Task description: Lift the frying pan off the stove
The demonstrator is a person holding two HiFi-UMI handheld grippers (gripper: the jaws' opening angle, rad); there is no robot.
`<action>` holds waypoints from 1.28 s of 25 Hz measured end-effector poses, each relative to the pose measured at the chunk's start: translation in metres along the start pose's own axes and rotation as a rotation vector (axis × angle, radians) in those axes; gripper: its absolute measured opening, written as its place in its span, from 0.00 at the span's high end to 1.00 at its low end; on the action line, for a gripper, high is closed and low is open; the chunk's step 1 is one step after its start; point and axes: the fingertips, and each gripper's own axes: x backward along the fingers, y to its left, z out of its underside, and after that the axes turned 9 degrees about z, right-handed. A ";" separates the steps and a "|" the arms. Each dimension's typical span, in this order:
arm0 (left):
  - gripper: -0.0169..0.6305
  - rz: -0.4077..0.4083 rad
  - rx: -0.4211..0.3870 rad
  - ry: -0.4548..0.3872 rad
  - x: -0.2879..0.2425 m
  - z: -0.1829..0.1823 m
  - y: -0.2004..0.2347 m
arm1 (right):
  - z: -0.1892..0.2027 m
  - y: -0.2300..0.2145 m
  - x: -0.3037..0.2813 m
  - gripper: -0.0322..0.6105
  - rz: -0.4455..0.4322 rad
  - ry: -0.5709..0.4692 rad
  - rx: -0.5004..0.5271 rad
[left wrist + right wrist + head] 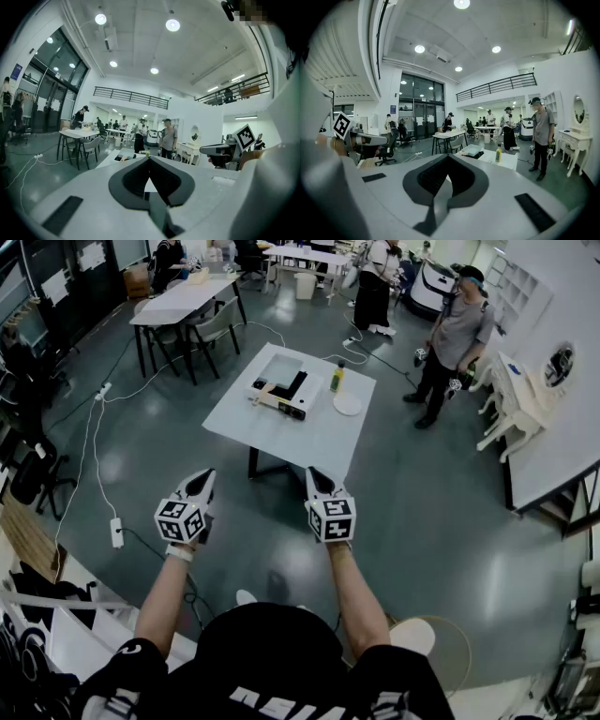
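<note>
A white table (pixel 272 432) stands a few steps ahead of me on the grey floor. On it sits a white boxy unit (pixel 281 382) with a black L-shaped part inside; I cannot make out a frying pan at this distance. A yellow bottle (pixel 337 378) and a white plate (pixel 348 404) stand beside the unit. My left gripper (pixel 200 481) and right gripper (pixel 315 476) are held side by side in the air, short of the table, both shut and empty. The shut tips show in the left gripper view (pixel 149 161) and the right gripper view (pixel 449 159), pointing towards the table (pixel 506 161).
A person (pixel 455 334) stands to the right of the table, next to white furniture (pixel 520 404). Another table with chairs (pixel 183 301) is at the back left. Cables (pixel 94 456) and a power strip (pixel 116 532) lie on the floor at the left.
</note>
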 end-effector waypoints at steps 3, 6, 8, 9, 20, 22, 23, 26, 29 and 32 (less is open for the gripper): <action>0.98 0.005 0.000 0.002 0.001 0.000 0.007 | -0.001 0.006 -0.003 0.96 0.004 -0.002 -0.004; 0.98 0.011 0.000 0.000 0.002 -0.002 0.011 | -0.002 0.010 -0.005 0.96 0.007 -0.003 -0.004; 0.98 0.016 0.000 -0.002 0.004 -0.002 0.013 | -0.002 0.012 -0.004 0.96 0.013 -0.004 -0.004; 0.98 0.018 0.000 -0.003 0.004 -0.002 0.013 | -0.002 0.013 -0.004 0.96 0.017 -0.005 -0.006; 0.98 0.043 0.005 0.004 0.010 0.001 0.023 | 0.001 0.024 -0.009 0.96 0.043 -0.001 -0.024; 0.98 0.049 0.006 0.005 0.012 0.001 0.024 | 0.003 0.028 -0.009 0.96 0.044 0.002 -0.026; 0.98 0.051 0.006 0.006 0.013 0.002 0.025 | 0.003 0.030 -0.010 0.96 0.043 0.003 -0.025; 0.98 0.056 0.007 0.008 0.016 0.003 0.029 | 0.004 0.035 -0.013 0.96 0.044 0.004 -0.022; 0.98 0.058 0.010 0.008 0.021 0.004 0.037 | 0.005 0.044 -0.016 0.96 0.047 0.002 -0.022; 0.98 0.057 0.016 0.010 0.029 0.007 0.045 | 0.006 0.054 -0.020 0.96 0.050 0.002 -0.023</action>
